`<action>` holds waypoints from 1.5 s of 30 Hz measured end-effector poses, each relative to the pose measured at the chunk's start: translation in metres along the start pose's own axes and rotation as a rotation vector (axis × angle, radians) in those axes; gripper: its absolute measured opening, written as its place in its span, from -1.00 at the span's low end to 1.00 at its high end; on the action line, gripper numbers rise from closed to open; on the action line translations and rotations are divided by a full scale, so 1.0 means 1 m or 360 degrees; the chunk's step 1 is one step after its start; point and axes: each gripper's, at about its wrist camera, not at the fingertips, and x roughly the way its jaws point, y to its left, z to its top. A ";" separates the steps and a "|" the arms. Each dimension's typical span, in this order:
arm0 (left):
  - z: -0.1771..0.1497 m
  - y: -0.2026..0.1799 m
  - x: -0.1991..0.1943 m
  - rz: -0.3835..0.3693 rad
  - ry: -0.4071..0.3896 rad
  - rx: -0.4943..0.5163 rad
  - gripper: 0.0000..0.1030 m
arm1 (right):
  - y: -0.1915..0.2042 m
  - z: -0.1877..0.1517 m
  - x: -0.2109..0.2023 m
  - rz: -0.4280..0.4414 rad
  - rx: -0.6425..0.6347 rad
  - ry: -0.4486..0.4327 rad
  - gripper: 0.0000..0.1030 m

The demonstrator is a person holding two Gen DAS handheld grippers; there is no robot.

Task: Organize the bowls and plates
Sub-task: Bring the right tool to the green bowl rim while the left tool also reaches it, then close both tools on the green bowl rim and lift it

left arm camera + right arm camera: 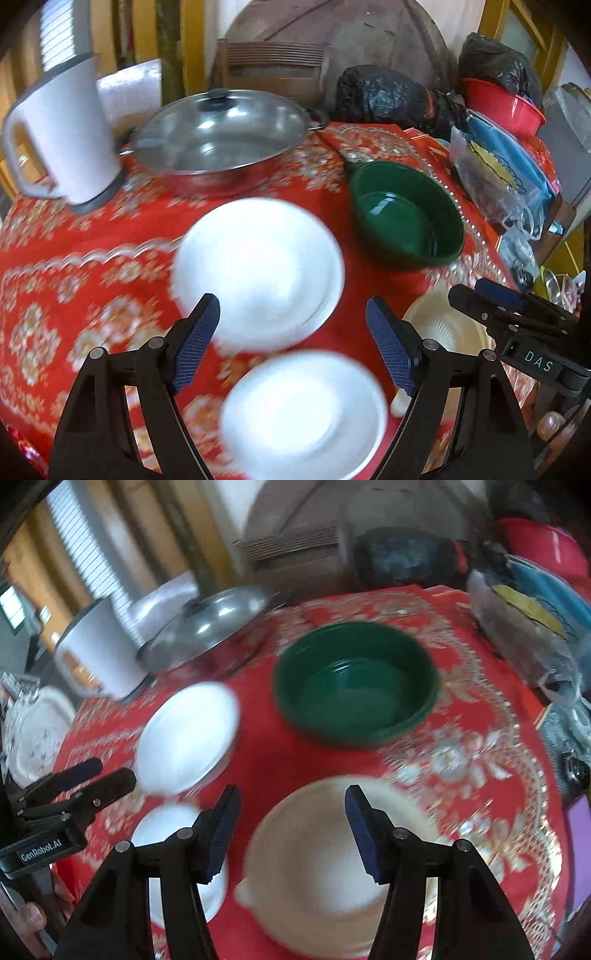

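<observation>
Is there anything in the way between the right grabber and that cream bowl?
Nothing visible. The right gripper hangs right over the cream bowl, its jaws apart and empty, with only air between. The small white bowl sits off to one side, and the green bowl lies farther back on the red tablecloth.

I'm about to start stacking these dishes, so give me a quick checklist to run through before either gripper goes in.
1. Left gripper empty: ok, jaws wide, nothing between the pads.
2. Right gripper empty: ok, jaws apart, nothing gripped.
3. Cream bowl reachable: ok, directly below the right gripper.
4. White plates, far one and near one, clear on top: ok, nothing rests in them.
5. Green bowl empty: ok, only its glossy inside shows.
6. Steady view for aiming: not ok, both views are motion-blurred.
</observation>
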 end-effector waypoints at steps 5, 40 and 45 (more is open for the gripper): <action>0.026 -0.024 0.026 -0.0049 -0.0003 0.0017 0.60 | -0.034 0.022 0.007 -0.0056 0.0096 -0.0035 0.15; 0.081 -0.074 0.141 -0.0006 0.0183 0.0137 -0.62 | -0.107 0.062 0.073 -0.0164 0.0138 -0.0025 -0.47; 0.081 -0.075 0.126 0.0032 0.0139 0.0154 -0.62 | -0.101 0.062 0.067 -0.0174 0.0117 -0.0034 -0.47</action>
